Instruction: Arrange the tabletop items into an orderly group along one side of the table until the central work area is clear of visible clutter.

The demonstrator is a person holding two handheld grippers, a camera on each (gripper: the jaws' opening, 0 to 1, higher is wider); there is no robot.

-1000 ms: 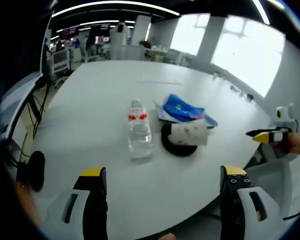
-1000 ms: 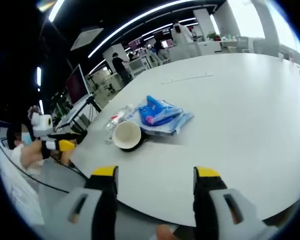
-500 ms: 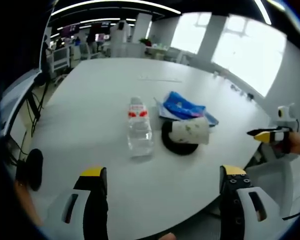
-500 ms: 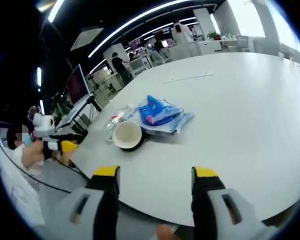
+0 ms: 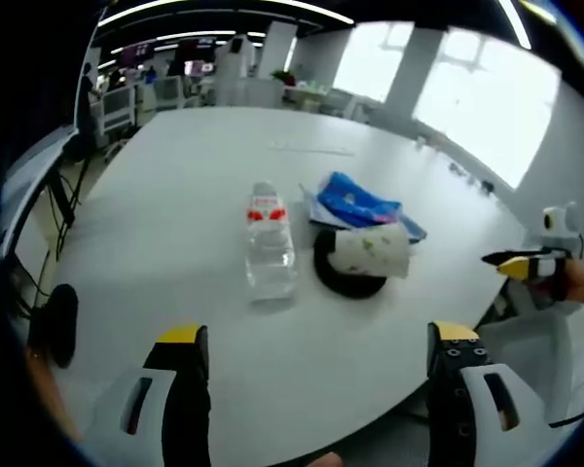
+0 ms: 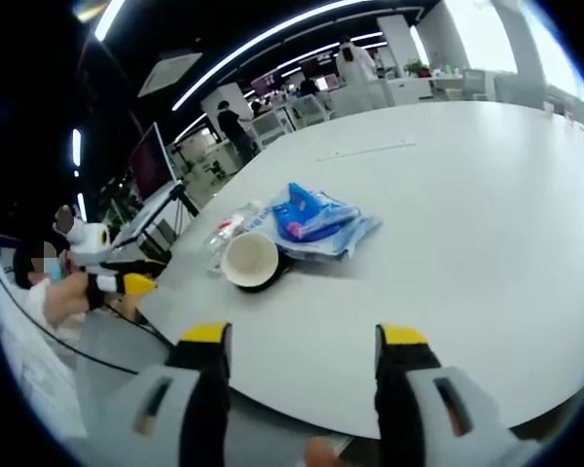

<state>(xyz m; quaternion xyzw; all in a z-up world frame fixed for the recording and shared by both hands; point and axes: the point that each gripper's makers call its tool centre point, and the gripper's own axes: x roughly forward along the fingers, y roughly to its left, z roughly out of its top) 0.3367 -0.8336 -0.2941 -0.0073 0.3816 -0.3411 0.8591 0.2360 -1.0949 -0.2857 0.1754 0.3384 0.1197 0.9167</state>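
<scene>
Left claw wide open, empty, hovering off near table edge. Water bottle lies on side, cap toward far edge. Beside it paper cup tipped over on black disc, blue packet just behind, likely dropped loosely. Right claw open, empty, off table edge. Far table bare: ample room.

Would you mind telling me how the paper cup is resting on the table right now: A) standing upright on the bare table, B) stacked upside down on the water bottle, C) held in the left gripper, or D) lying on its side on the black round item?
D: the paper cup lies tipped over on the black round item, its open mouth facing the right gripper view.
</scene>
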